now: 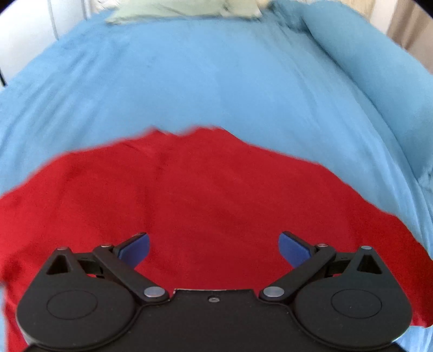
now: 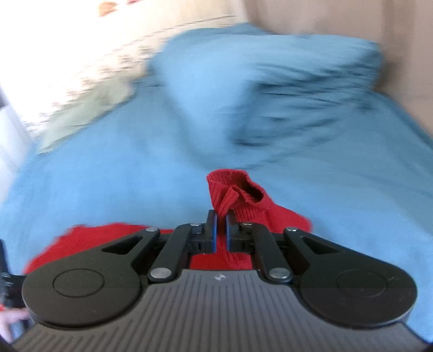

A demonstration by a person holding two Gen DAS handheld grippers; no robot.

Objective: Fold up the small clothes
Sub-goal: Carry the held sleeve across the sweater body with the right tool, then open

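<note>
A red knitted garment (image 1: pixel 189 195) lies spread on a blue bed cover (image 1: pixel 216 81). My left gripper (image 1: pixel 213 247) hovers over the garment's near part with its jaws wide apart and nothing between the blue pads (image 1: pixel 136 249). In the right wrist view my right gripper (image 2: pixel 221 224) is shut on a ribbed cuff or sleeve end of the red garment (image 2: pixel 235 189), which sticks up beyond the fingertips. More red cloth (image 2: pixel 89 238) lies below and to the left of it.
A pale green cloth (image 1: pixel 184 9) lies at the far end of the bed; it also shows in the right wrist view (image 2: pixel 86 113). A blue pillow (image 1: pixel 379 62) lies along the right side. The right wrist view is blurred by motion.
</note>
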